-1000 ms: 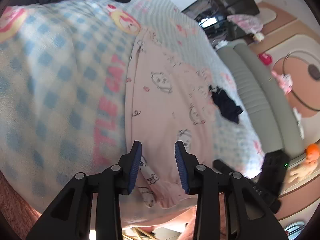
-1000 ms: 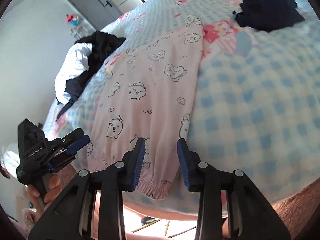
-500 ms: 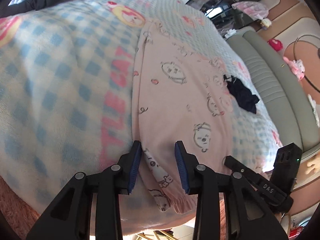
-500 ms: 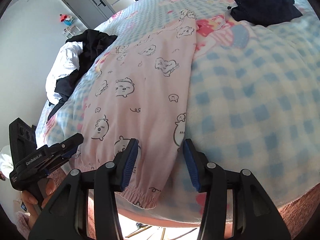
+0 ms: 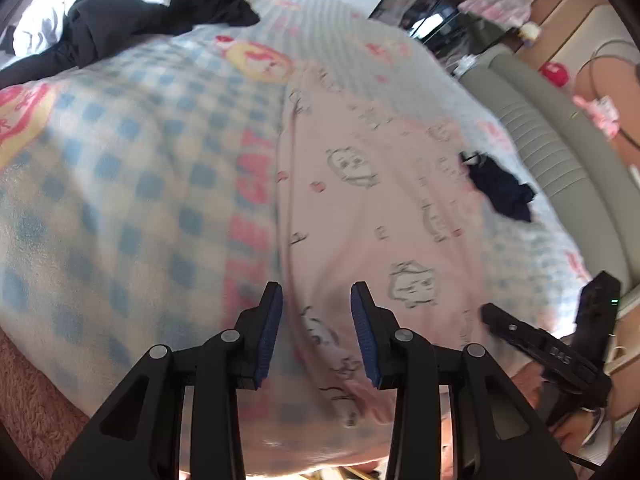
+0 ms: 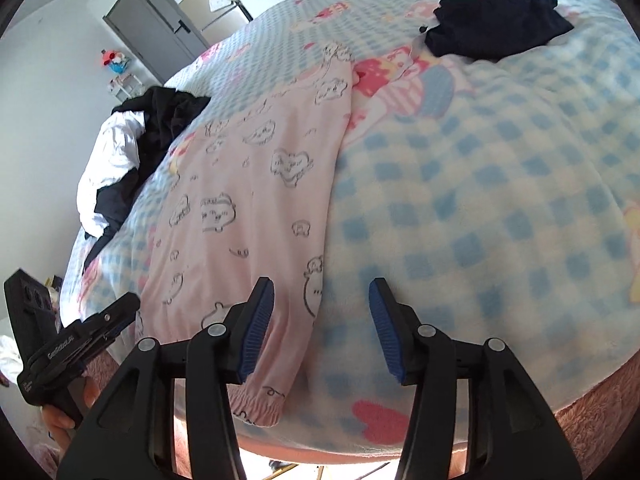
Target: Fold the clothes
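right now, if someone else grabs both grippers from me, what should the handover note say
Left gripper: jaws open, holding nothing, over the near end of the pink pyjama trousers, at their left edge.
Right gripper: jaws open wide, empty, at the trousers' right edge near the elastic cuff.
Trousers lie flat lengthwise on the checked blanket, cuff end at the bed's near edge.
Small dark garment and a black and white pile wait further up the bed.
Done: trousers laid out. Left: grip the cuff end, fold, then the rest.

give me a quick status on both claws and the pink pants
Left claw open, right claw open, both at the cuff end. Pink cartoon-print pyjama pants flat on the blue checked blanket, not gripped. Nothing on the pants.
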Available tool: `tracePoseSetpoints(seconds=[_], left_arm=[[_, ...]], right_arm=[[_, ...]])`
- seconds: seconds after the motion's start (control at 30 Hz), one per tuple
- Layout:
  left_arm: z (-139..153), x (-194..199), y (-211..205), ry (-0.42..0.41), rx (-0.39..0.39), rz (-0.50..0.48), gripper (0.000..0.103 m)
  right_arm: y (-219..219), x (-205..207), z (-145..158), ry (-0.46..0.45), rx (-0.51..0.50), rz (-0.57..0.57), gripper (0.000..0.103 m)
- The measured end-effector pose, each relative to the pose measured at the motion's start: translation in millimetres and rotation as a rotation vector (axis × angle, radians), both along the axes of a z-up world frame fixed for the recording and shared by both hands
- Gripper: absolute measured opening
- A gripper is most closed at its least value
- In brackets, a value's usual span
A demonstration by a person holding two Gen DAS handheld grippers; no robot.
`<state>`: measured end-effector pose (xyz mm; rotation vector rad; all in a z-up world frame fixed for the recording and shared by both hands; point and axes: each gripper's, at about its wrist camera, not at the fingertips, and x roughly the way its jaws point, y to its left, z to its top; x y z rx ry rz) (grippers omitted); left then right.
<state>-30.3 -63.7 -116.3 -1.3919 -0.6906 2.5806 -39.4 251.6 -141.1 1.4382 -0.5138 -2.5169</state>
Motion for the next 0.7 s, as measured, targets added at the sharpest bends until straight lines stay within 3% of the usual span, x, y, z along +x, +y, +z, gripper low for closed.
tracePoseSetpoints(seconds=[0.1, 0.2, 0.3, 0.43, 0.53, 0.6, 0.7], left_arm=[[-9, -9, -1, -0.055, -0.056, 0.037, 0.033], [-8, -21, 5, -0.052, -0.066, 0.016, 0.03], [-7, -32, 10, -0.049, -0.075, -0.005, 0.03], [-6, -47, 17, -0.046, -0.088, -0.032, 0.042], [-9, -49, 7, -0.036, -0.083, -0.003, 0.036], [-11, -47, -5, -0.028, -0.075, 0.033, 0.032], [-11, -49, -21, -0.005, -0.011, 0.053, 0.032]], right_arm=[[11, 1, -3, -0.018, 0.093, -0.02, 0.04], [39, 3, 7, 0.024, 0.051, -0.124, 0.041], [32, -4, 4, 0.015, 0.021, -0.083, 0.041], [10, -21, 12, 0.06, 0.033, -0.009, 0.048], [0, -30, 5, 0.03, 0.108, 0.024, 0.052], [8, -26, 0, 0.009, 0.148, -0.01, 0.044], [60, -6, 10, 0.05, -0.006, -0.177, 0.041]])
